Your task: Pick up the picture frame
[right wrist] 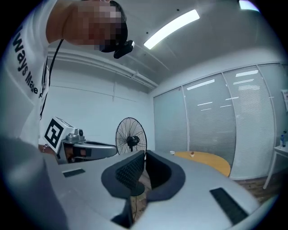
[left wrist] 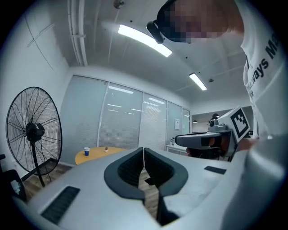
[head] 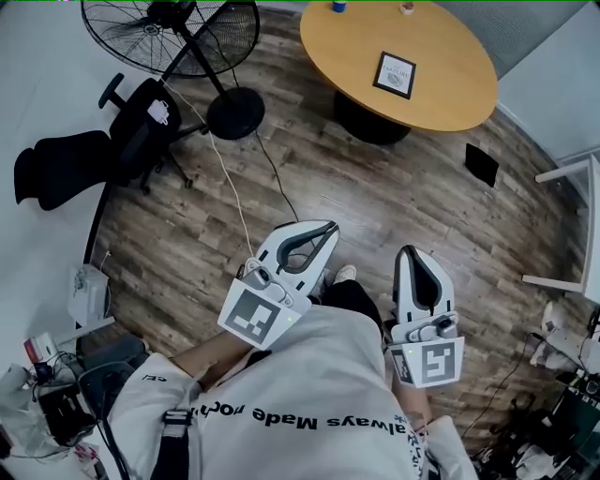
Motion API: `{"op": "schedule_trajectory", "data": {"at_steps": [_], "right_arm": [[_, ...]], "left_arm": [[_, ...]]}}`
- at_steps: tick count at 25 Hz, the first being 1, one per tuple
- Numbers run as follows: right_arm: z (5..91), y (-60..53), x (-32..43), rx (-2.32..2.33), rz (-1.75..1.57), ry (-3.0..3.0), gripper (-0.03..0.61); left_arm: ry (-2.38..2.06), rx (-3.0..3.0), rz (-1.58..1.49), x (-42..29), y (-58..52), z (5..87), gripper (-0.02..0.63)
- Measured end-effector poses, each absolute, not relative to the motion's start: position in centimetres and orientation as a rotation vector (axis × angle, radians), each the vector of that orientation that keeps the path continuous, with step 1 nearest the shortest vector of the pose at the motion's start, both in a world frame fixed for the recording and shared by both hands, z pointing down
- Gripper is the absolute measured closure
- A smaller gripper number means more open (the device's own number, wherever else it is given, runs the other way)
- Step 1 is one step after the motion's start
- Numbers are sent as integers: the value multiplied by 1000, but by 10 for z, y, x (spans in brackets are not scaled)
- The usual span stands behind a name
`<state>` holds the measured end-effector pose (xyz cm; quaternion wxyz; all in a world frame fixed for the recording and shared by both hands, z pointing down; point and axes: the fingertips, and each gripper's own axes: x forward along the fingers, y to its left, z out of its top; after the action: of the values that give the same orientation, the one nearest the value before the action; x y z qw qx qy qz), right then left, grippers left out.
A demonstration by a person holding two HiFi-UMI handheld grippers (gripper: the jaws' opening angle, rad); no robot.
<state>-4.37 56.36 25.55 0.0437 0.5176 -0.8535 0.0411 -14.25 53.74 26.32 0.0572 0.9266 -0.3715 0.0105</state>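
Note:
The picture frame [head: 395, 75], dark-edged with a white print, lies flat on the round wooden table [head: 450, 89] at the far side of the room. Both grippers are held close to the person's body, well short of the table. My left gripper [head: 330, 228] is shut with nothing between its jaws, and its tips meet in the left gripper view [left wrist: 143, 150]. My right gripper [head: 409, 251] is also shut and empty, its tips touching in the right gripper view [right wrist: 145, 155]. The frame itself does not show in either gripper view; only the table top [left wrist: 96, 153] [right wrist: 207, 159] appears.
A blue cup [head: 338, 6] and a small object [head: 406, 7] stand at the table's far edge. A standing fan [head: 169, 33] and a black office chair [head: 112, 141] are at the left, with a cable [head: 234, 197] across the wood floor. A black object [head: 481, 164] lies near a white table [head: 572, 225].

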Motion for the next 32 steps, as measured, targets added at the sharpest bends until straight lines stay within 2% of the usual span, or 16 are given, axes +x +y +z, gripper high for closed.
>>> {"op": "schedule_trajectory", "data": {"at_steps": [10, 32], "right_arm": [[260, 514, -36, 1577, 120, -2590, 541], [253, 347, 63, 1536, 126, -2622, 541]], "left_arm": [[-1134, 2800, 16, -138, 485, 260, 583], [-1195, 2777, 54, -42, 320, 255, 583]]}}
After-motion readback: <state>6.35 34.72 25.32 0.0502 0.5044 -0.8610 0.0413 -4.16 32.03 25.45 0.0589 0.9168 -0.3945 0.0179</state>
